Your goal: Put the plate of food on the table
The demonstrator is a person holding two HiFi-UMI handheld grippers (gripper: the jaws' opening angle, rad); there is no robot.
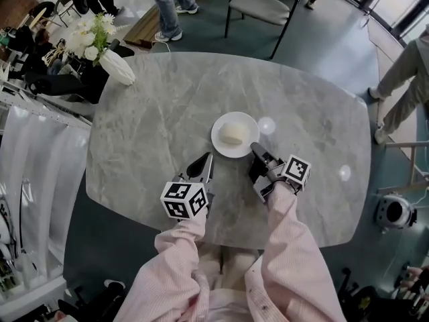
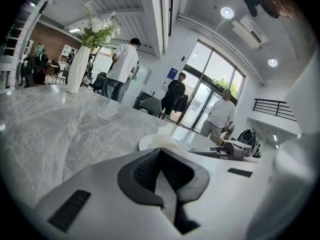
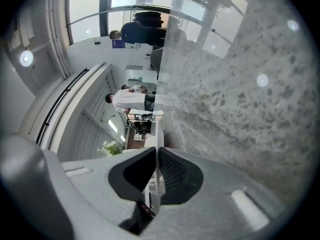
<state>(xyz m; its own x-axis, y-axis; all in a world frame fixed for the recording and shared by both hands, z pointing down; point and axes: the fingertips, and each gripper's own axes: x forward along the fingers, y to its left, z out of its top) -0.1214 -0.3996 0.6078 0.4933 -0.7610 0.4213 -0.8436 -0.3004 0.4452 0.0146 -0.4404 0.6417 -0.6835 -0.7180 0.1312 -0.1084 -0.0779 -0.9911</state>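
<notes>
Keep the right claw (image 1: 254, 147) clamped on the rim of the plate (image 1: 218, 141) just ahead of its tips until the base lies flat on the table (image 1: 147, 113). Then open gently, without jolting the food (image 1: 232, 133) just beyond. Rest the left claw (image 1: 206, 158), closed on nothing, alongside. Hold both forearms low and forward, right wrist rolled sideways.

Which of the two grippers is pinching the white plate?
The right gripper: its fingers clamp the round white plate by its rim. The left gripper is shut on nothing, beside the plate.
</notes>
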